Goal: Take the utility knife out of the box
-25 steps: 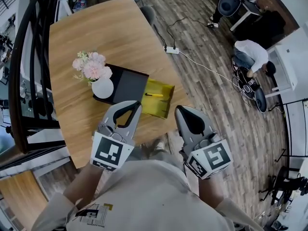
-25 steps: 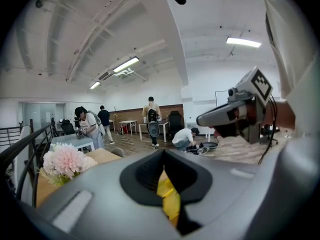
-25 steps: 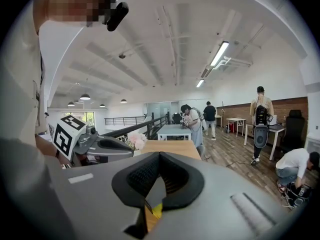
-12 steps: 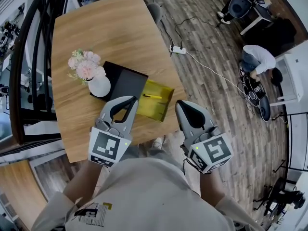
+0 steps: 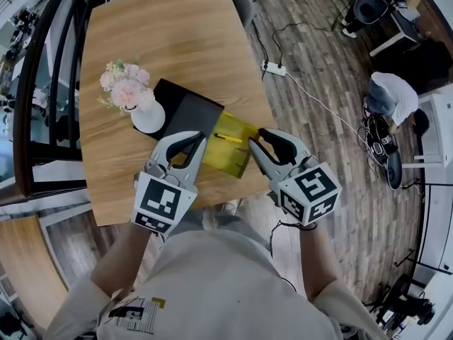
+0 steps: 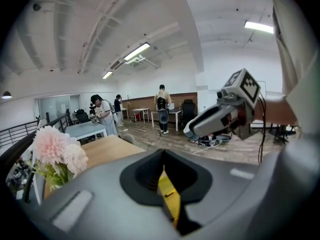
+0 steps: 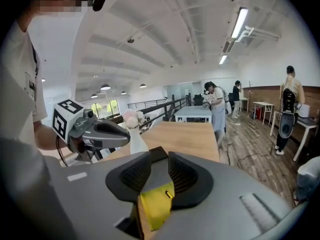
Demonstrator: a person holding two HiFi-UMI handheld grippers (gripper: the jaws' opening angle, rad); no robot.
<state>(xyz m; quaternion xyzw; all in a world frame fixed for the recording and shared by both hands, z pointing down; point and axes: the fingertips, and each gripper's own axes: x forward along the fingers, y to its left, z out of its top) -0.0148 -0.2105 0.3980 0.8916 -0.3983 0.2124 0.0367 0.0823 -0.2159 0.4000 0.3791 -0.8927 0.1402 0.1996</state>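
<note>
The head view alone shows the utility knife (image 5: 228,139). It is yellow and black and lies across the far end of the yellow drawer (image 5: 230,160), which is pulled out of the black box (image 5: 190,117) on the wooden worktop (image 5: 177,41). Both gripper views catch only a sliver of that yellow through their own gaps.

The left tongs (image 5: 201,137) hover over the box's near edge, tips pressed together with nothing between them. The right tongs (image 5: 255,139) sit at the drawer's right edge. They are spreading, and the right gripper view shows only the drawer and box beyond the pads, with no contact.

A white vase (image 5: 148,117) of pink flowers (image 5: 124,88) stands at the box's left corner.

The head view also shows a power strip (image 5: 272,68) on the plank floor and a crouched person (image 5: 389,94). The gripper views instead show standing people (image 7: 215,109) and ceiling lights (image 7: 240,23).

The print on the wearer's shirt (image 5: 134,310) is too small to read.
</note>
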